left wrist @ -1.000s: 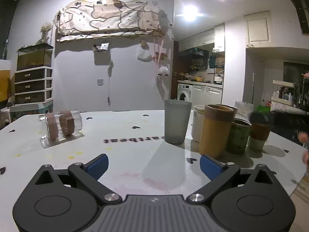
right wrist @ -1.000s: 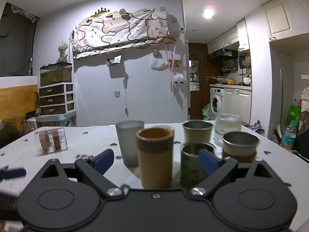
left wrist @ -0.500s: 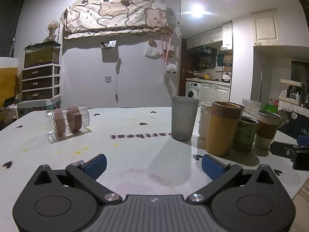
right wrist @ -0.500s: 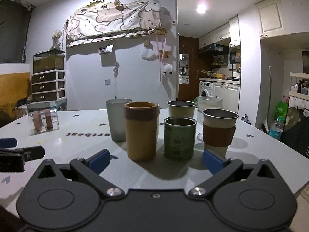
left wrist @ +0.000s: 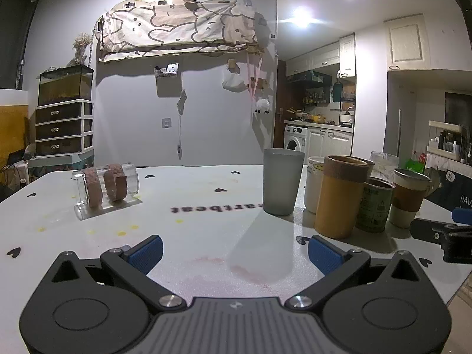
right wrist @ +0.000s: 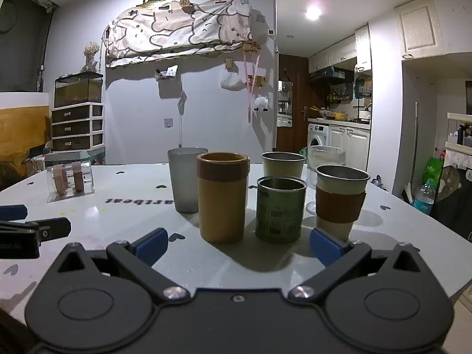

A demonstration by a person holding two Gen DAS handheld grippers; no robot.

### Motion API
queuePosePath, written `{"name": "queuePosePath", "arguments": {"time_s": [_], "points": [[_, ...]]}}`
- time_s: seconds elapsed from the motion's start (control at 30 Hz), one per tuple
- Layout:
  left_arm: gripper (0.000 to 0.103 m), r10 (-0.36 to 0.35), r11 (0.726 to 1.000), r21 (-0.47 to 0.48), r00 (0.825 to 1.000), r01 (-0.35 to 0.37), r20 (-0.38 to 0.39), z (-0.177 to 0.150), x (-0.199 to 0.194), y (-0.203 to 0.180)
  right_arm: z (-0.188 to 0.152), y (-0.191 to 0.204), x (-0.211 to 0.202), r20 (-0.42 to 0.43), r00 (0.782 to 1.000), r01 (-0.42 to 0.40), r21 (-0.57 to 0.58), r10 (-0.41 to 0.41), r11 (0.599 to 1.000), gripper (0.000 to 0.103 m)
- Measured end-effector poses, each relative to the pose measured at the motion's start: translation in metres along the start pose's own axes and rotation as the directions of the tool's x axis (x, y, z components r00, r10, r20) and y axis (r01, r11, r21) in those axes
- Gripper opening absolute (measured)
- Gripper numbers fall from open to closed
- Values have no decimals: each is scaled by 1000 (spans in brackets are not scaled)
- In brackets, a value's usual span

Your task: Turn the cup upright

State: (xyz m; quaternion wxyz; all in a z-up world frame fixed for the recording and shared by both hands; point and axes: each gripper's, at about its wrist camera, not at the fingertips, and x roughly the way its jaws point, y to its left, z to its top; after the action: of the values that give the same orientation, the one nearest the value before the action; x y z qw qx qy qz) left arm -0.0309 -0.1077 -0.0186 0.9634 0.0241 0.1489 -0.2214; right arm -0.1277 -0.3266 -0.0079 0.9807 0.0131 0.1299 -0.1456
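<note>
Left wrist view is showing the left gripper (left wrist: 234, 252) sitting low over the white table (left wrist: 191, 200), its blue-padded jaws spread wide with nothing between them. Off to the left, a clear glass cup (left wrist: 106, 187) with two brown bands is lying on its side on a clear base, well apart from the other cups. Ahead and slightly right, a frosted grey tumbler (left wrist: 282, 181) is standing upright. Just right of it, a cluster is standing close together: a white mug (left wrist: 313, 188), a tall mustard cup (left wrist: 340, 196) with a brown collar, a green printed tin cup (left wrist: 374, 205), a cream cup with a brown sleeve (left wrist: 408, 197), and a ribbed clear glass (left wrist: 383, 163) behind them. At the right edge, the right gripper (left wrist: 445, 236) is poking into view.

Right wrist view is showing the right gripper (right wrist: 237, 247) facing that cluster, its jaws likewise spread and gripping nothing. The mustard cup (right wrist: 222, 197) and green tin cup (right wrist: 280, 209) are standing nearest, between the line of the two fingers, with the sleeved cup (right wrist: 340, 200) to their right, the grey tumbler (right wrist: 185, 180) behind on the left, and a cream cup (right wrist: 283, 163) behind. All of these are showing open mouths upward. The tipped glass cup (right wrist: 69, 181) is lying far to the left, and the left gripper (right wrist: 17, 227) is entering at the left edge.
</note>
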Motion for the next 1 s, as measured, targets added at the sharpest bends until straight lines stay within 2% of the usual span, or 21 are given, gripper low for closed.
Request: {"name": "queuePosePath", "arguments": {"time_s": [1.0], "points": [[103, 2, 1000, 6, 1000, -2, -1, 0, 0, -3, -1, -2, 1, 1, 1000, 1, 1, -1, 1000, 103]]}}
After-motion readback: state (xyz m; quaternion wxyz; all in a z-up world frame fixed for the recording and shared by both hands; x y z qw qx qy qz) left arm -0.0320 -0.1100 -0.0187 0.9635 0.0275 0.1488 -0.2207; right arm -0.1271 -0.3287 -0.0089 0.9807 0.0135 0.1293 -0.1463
